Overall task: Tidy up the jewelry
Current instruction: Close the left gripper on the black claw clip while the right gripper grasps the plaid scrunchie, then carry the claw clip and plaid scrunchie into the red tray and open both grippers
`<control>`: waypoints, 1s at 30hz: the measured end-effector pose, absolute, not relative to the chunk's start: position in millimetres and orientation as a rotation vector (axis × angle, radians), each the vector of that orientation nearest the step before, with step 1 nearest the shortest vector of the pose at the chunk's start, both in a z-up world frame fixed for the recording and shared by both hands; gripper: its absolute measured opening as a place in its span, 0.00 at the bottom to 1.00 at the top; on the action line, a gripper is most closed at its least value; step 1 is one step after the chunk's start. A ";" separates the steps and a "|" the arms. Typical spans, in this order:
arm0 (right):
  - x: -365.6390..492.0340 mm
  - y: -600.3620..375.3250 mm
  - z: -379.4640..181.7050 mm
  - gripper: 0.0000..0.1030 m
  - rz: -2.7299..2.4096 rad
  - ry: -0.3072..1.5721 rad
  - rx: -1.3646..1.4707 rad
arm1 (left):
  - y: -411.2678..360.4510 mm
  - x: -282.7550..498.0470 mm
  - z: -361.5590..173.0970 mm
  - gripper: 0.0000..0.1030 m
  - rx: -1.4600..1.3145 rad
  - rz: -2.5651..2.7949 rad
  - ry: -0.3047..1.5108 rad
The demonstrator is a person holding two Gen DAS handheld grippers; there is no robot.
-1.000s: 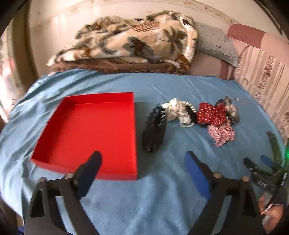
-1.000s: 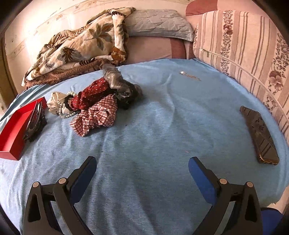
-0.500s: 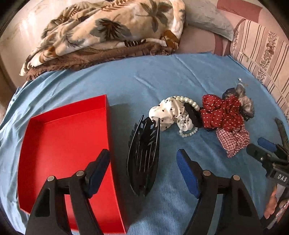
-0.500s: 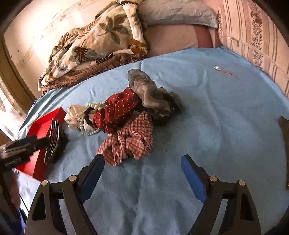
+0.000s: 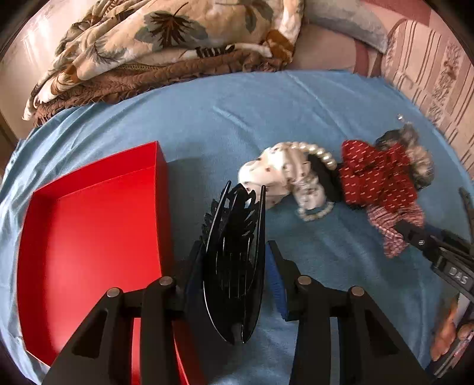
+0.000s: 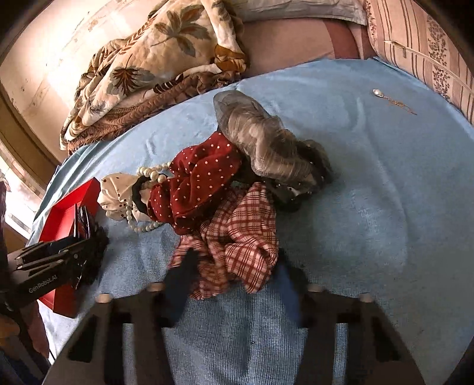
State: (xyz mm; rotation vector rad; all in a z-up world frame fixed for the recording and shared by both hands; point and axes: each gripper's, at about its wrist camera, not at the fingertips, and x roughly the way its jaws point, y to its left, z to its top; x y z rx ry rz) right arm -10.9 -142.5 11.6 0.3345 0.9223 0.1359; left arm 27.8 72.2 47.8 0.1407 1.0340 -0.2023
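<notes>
My left gripper [image 5: 234,254] is shut on a black claw hair clip [image 5: 237,260], right beside the open red box [image 5: 89,237] on the blue bedspread. My right gripper [image 6: 234,269] has its fingers closing around a red-and-white checked scrunchie [image 6: 243,237]; motion blur hides whether it grips. Behind it lie a red dotted scrunchie [image 6: 198,183], a grey scrunchie [image 6: 266,142], a white dotted scrunchie [image 6: 115,189] and a pearl bracelet [image 6: 148,174]. A thin necklace [image 6: 394,100] lies far right.
A folded leaf-print blanket [image 5: 166,38] and a grey pillow [image 5: 340,20] lie at the back of the bed. A striped cushion [image 6: 429,44] lines the right side. The left gripper also shows in the right wrist view [image 6: 59,263] at the left.
My left gripper moved forward and shut on the black hair clip. My right gripper advanced to the checked scrunchie and its fingers closed in around it.
</notes>
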 end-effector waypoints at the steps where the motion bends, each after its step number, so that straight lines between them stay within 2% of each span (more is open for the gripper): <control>1: -12.8 -143.9 12.3 0.25 0.153 0.926 0.349 | 72.4 23.8 52.1 0.39 0.128 -0.209 1.023; 4: -21.2 -146.6 15.6 0.18 0.162 0.919 0.359 | 72.2 9.7 66.4 0.39 0.100 -0.231 0.989; 7: -32.8 -150.6 18.5 0.15 0.166 0.916 0.385 | 72.7 -7.7 81.5 0.39 0.081 -0.256 0.960; 19: -78.8 -137.9 71.3 0.15 0.236 0.850 0.374 | 138.8 -48.1 115.3 0.39 -0.031 -0.209 0.884; 30: -61.9 -36.3 93.4 0.15 0.386 0.870 0.204 | 245.7 -23.2 105.0 0.39 -0.162 0.000 0.893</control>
